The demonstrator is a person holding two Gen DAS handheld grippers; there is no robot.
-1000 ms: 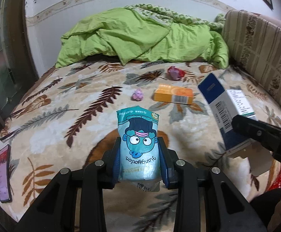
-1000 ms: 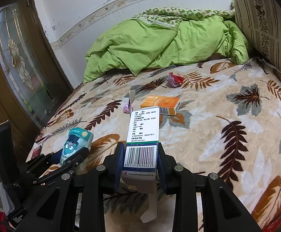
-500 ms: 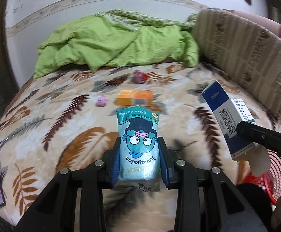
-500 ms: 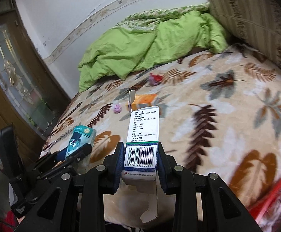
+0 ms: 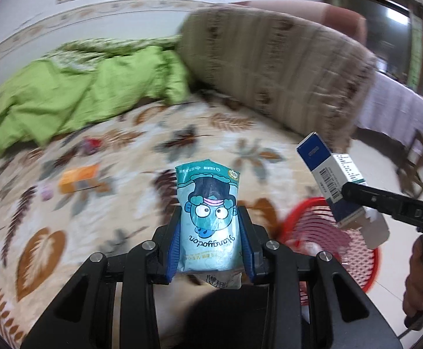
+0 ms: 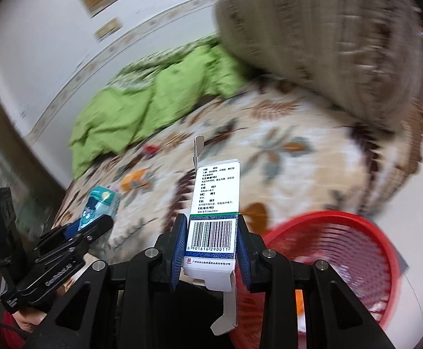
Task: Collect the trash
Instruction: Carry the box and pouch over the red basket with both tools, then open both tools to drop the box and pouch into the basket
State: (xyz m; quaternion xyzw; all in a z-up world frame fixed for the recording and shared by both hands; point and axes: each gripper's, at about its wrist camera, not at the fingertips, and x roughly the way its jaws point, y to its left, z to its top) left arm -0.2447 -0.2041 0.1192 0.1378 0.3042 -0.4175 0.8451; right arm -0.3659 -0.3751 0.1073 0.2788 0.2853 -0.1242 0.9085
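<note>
My left gripper [image 5: 210, 241] is shut on a teal snack packet [image 5: 208, 218] with a cartoon face, held upright over the bed's edge. In the right wrist view that packet [image 6: 98, 206] shows at the lower left. My right gripper [image 6: 210, 247] is shut on a white and blue medicine box [image 6: 216, 212] with a barcode, its bottom flap hanging open; the same box [image 5: 328, 177] appears at the right of the left wrist view. A red mesh basket [image 6: 342, 258] sits on the floor below and right of the box, and the basket [image 5: 336, 238] lies just right of the packet.
On the leaf-patterned bed cover [image 5: 101, 212] lie an orange box [image 5: 79, 179], a small pink wrapper [image 5: 47, 195] and a red wrapper [image 5: 90, 145]. A green quilt [image 5: 74, 99] is heaped at the back. A striped headboard cushion [image 5: 284, 72] stands right. A person's hand [image 5: 421, 288] holds the right gripper.
Both grippers have swung right with their loads, away from the middle of the bed. The red basket has come into view under them. The view is now blurred by motion.
</note>
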